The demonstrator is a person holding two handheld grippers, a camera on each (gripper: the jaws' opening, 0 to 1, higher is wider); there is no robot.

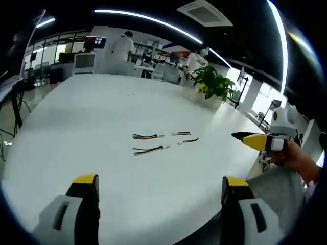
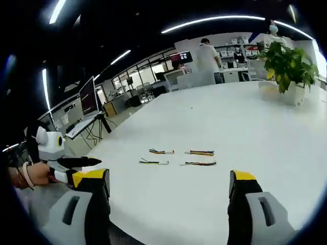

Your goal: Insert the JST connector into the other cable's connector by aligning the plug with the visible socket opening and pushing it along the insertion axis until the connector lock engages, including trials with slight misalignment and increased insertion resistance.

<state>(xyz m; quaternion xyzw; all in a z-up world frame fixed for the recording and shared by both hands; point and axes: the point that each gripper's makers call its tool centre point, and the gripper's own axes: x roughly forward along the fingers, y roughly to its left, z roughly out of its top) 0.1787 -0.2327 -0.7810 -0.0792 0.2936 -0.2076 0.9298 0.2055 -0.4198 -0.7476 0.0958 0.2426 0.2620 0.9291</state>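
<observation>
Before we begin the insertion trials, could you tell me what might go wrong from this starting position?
1. Four short cables lie close together on the white table, so a wide-open left gripper might nudge a neighbouring one while picking.
2. The connectors are tiny and too small to read here; the socket's orientation could be misjudged.
3. Both grippers, including the right gripper, approach the same cluster and could collide.

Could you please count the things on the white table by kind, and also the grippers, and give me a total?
Cables with connectors: 4
Potted plants: 1
Grippers: 2, left gripper and right gripper, both open and holding nothing
Total: 7
</observation>
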